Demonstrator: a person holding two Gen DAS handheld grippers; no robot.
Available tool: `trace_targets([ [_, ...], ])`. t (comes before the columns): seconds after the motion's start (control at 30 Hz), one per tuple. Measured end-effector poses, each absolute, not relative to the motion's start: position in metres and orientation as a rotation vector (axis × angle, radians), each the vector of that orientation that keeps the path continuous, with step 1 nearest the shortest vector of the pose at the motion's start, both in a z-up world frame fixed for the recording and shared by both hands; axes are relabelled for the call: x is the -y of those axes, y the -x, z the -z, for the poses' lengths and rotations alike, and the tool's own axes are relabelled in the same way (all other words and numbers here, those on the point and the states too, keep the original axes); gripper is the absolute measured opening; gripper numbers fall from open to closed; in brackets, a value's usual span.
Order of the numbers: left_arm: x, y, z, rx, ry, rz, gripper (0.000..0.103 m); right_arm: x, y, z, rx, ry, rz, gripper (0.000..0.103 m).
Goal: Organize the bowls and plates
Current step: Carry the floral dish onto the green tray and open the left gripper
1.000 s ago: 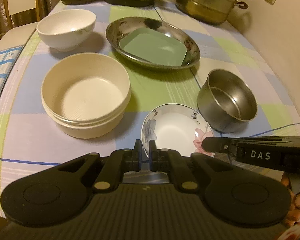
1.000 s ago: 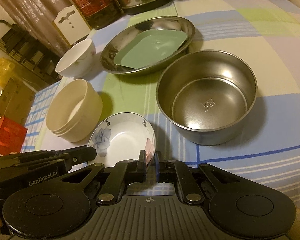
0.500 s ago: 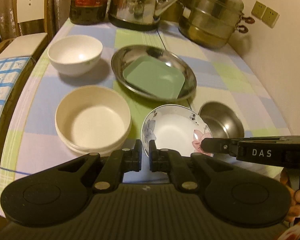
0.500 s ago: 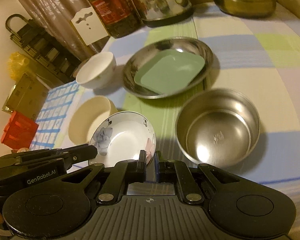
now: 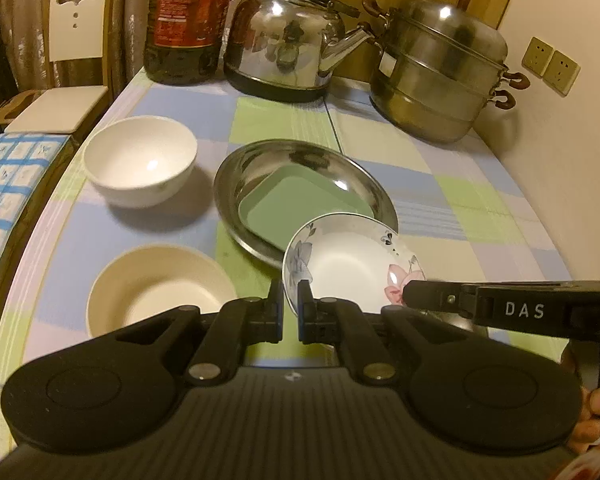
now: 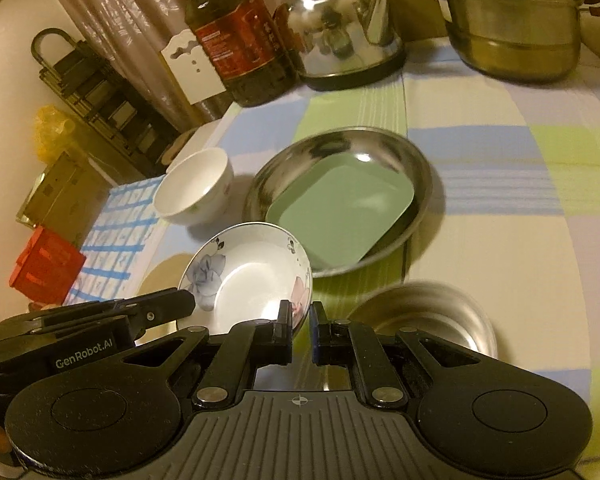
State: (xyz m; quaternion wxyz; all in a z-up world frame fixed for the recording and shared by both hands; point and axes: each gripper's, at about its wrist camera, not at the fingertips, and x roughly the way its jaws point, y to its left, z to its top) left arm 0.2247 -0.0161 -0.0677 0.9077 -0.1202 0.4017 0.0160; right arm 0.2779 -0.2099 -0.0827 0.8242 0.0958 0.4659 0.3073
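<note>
**White floral dish pinched by both grippers**

Left wrist view: left gripper (image 5: 290, 306) clamps the near rim of the white flower-painted porcelain dish (image 5: 350, 266), raised before the steel plate (image 5: 260, 164) holding a green square tray (image 5: 296, 208).

Right wrist view: right gripper (image 6: 301, 326) closed on the dish's (image 6: 252, 276) opposite rim, beside a round steel bowl (image 6: 428, 312).

We note a glossy glazed floral dish (image 5: 352, 264), polished metal plate (image 5: 260, 164), kettle (image 5: 284, 40) and steamer (image 5: 440, 68), a matt green tray (image 5: 300, 208), smooth white bowl (image 5: 140, 160), cloth tablecover (image 5: 460, 208) and matt black plastic grippers.
</note>
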Motion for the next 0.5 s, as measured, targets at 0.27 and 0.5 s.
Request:
trace_targets([
  [0.27,0.005,-0.277,0.073,-0.839,0.216,0.031,0.005,0.203,-0.318,0.090,-1.003,-0.240,-0.589,0.009],
  [0.5,-0.008,-0.327,0.090,-0.886,0.164,0.099,0.005,0.194,-0.350,0.104,-1.028,-0.270,-0.506,0.009],
])
